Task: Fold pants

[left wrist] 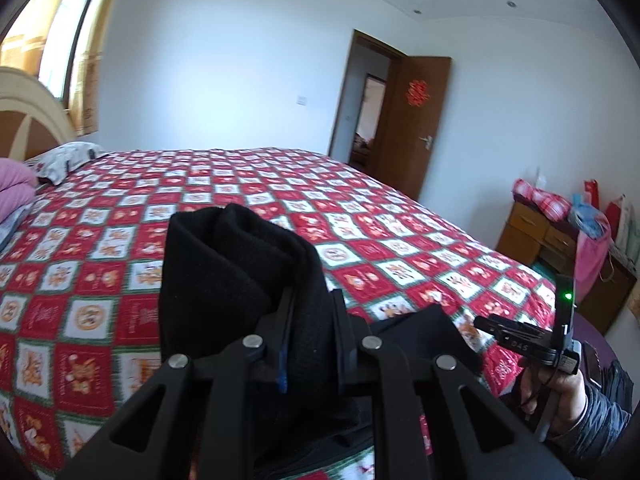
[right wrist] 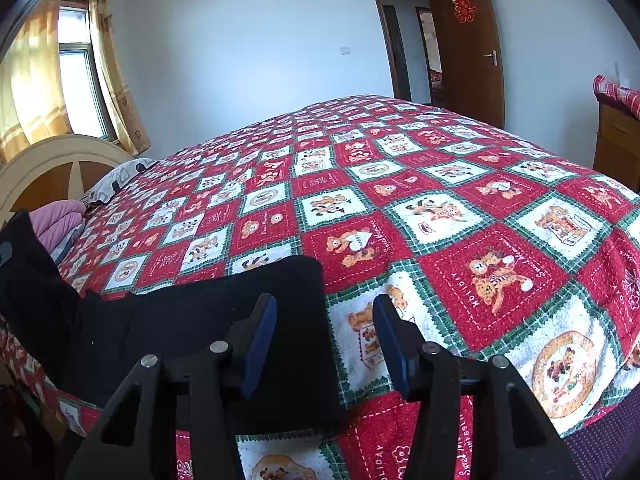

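The black knit pants (right wrist: 224,320) lie along the near edge of the bed with the red, white and green teddy-bear patchwork quilt (right wrist: 460,216), their long axis running left to right across the right wrist view, one squared end resting flat on the quilt and the other rising out of frame at the left. That raised end is in the left gripper (left wrist: 310,320): its fingers stand narrow, pinched on a bunched thickness of the black cloth, which stands up in a roll (left wrist: 232,264) above them and clear of the quilt. The right gripper (right wrist: 324,320) hovers over the flat end with its blue-padded fingers (right wrist: 260,336) half apart and nothing between them; the cloth's end edge lies just under the left finger, the right finger over bare quilt. The fold looks to turn on this: the lifted end must travel rightward along the pants' length toward the flat end, so the left hand carries while the right, nearer the resting end, seems placed to pin it.
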A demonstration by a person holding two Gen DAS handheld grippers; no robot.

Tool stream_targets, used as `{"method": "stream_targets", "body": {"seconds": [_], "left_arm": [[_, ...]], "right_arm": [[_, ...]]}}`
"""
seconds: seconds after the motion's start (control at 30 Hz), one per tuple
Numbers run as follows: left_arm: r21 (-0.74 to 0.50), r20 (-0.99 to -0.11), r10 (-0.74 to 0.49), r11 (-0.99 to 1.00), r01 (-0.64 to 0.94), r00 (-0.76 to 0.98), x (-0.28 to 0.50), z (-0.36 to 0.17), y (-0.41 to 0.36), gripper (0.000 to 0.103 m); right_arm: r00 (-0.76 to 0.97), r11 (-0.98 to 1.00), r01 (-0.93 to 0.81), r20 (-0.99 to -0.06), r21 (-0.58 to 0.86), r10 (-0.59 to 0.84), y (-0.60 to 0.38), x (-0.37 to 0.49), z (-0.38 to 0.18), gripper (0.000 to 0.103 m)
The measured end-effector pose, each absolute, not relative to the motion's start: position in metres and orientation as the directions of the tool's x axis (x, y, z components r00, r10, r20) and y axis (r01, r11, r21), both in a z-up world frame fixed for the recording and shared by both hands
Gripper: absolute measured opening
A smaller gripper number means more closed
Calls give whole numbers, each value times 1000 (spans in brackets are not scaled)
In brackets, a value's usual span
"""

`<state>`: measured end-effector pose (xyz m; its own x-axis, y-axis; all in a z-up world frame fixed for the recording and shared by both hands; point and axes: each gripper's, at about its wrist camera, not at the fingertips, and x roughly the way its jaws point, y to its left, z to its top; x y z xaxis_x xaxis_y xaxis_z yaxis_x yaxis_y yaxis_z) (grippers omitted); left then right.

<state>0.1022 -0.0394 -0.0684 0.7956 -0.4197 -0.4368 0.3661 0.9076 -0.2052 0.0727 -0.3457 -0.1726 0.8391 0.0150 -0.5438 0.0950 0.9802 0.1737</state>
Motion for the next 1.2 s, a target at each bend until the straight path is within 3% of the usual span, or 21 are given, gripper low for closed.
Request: {"method": "stream_targets", "body": {"seconds": [0.47, 1.0, 1.2], "left_arm": [[-156, -529, -529, 829, 537, 663, 121, -81, -126, 16], [-34, -640, -526, 748, 662, 561, 135, -119, -216, 17], [-71, -663, -532, 745, 663, 527, 140, -150, -231, 20]], "right_arm": [[832, 967, 132, -555, 218, 12, -359, 77, -178, 52], [828, 933, 199, -561, 300, 4, -388, 80, -184, 52], [829, 928, 177, -558, 329, 40, -389, 83, -187, 52]]}}
